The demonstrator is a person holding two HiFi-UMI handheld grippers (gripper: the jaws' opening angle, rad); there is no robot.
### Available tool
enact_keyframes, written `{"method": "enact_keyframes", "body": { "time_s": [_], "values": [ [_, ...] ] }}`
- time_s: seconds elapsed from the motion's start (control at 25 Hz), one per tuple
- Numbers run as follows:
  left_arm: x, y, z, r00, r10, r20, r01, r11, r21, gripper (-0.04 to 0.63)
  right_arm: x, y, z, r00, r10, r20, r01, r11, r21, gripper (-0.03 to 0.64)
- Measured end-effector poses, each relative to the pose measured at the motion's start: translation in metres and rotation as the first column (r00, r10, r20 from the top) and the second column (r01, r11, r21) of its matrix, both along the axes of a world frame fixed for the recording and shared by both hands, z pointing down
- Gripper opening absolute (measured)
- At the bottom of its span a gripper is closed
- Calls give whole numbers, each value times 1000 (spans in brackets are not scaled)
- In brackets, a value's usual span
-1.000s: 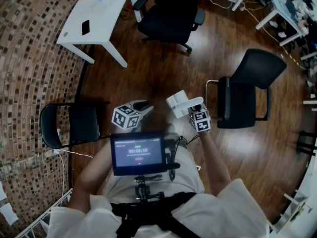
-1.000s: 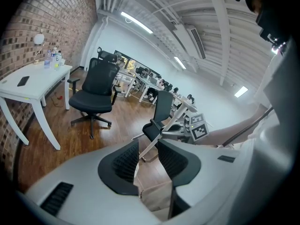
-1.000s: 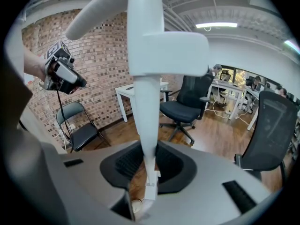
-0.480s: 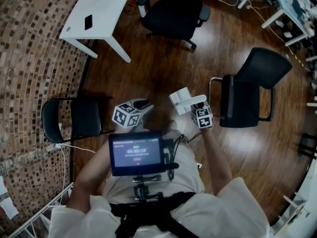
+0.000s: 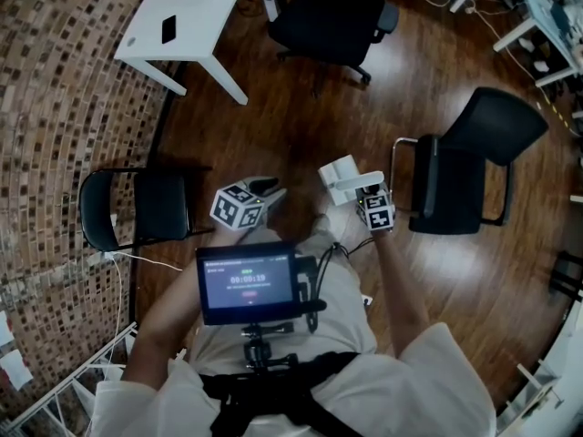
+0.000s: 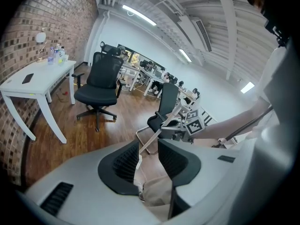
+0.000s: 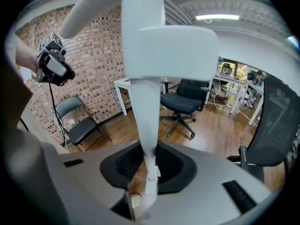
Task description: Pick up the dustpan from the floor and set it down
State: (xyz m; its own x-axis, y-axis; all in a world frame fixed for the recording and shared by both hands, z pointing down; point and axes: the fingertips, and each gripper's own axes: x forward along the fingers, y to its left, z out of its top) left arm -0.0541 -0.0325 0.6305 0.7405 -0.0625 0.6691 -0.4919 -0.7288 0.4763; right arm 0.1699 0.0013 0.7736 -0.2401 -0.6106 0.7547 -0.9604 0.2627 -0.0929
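Right gripper [image 7: 150, 167]: fingers clamped on dustpan [image 7: 154, 50] handle. Long axis runs straight out from fingers, pan end foremost, toward office chair [image 5: 332, 7]. Left gripper [image 6: 149, 156]: fingers apart, empty.

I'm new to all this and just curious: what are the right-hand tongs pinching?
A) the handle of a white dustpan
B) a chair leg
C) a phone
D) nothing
A: in the right gripper view, the right tongs are shut on the handle of the white dustpan.
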Motion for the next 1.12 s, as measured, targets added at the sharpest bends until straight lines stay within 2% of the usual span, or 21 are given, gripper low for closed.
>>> {"method": "enact_keyframes", "body": {
  "time_s": [0.64, 1.12],
  "values": [
    [-19, 3, 7, 997, -59, 44, 60, 998, -9, 126, 5, -1, 48, 1000, 14, 4, -13, 998, -60, 98],
    [-14, 8, 16, 996, -58, 73, 60, 998, -20, 126, 14, -11, 73, 999, 41, 1, -41, 997, -69, 98]
  ]
}}
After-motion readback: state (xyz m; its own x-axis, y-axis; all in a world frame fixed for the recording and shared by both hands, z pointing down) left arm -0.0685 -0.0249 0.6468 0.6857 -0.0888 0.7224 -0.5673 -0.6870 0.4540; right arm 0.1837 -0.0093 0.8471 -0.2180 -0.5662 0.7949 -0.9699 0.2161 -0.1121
